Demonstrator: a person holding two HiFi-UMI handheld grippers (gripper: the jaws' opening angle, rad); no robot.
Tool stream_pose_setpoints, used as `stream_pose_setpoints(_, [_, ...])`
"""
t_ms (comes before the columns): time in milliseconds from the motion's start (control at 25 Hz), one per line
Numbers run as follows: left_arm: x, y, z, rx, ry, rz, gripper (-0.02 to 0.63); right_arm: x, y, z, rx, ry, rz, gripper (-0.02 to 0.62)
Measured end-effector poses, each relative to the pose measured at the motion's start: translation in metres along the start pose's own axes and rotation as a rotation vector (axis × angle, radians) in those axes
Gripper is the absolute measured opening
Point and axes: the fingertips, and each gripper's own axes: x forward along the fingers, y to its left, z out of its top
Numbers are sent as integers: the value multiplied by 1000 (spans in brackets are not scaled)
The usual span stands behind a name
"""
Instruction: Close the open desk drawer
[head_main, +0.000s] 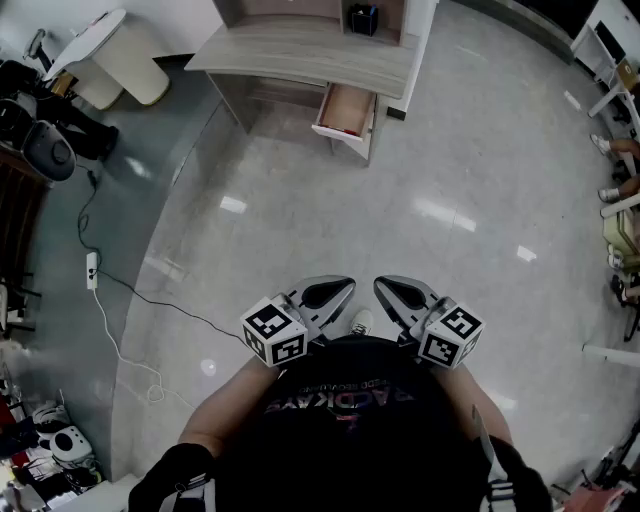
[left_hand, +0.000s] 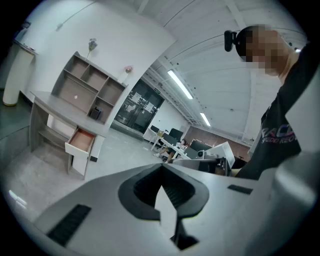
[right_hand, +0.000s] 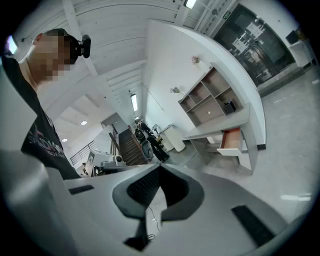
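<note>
Left tool and right tool shut, empty, far from the apparently bare drawer; an off-centre push could jam it.

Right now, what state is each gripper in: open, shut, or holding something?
Left gripper: shut, nothing between its jaws.
Right gripper: shut, nothing between its jaws.
</note>
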Motion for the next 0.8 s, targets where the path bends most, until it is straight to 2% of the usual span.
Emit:
stream_pose_setpoints(400, [-3, -5, -2, 8, -1, -3, 11, -1, 5, -2, -10, 6, 1, 11])
stream_pose_setpoints(600, [-5, -5, -3, -4, -2, 5, 12, -4, 11, 5, 3, -40, 45, 12])
stream_pose_setpoints(800, [-17, -1, 1, 0, 1, 34, 12, 4, 20, 3, -22, -32, 56, 12])
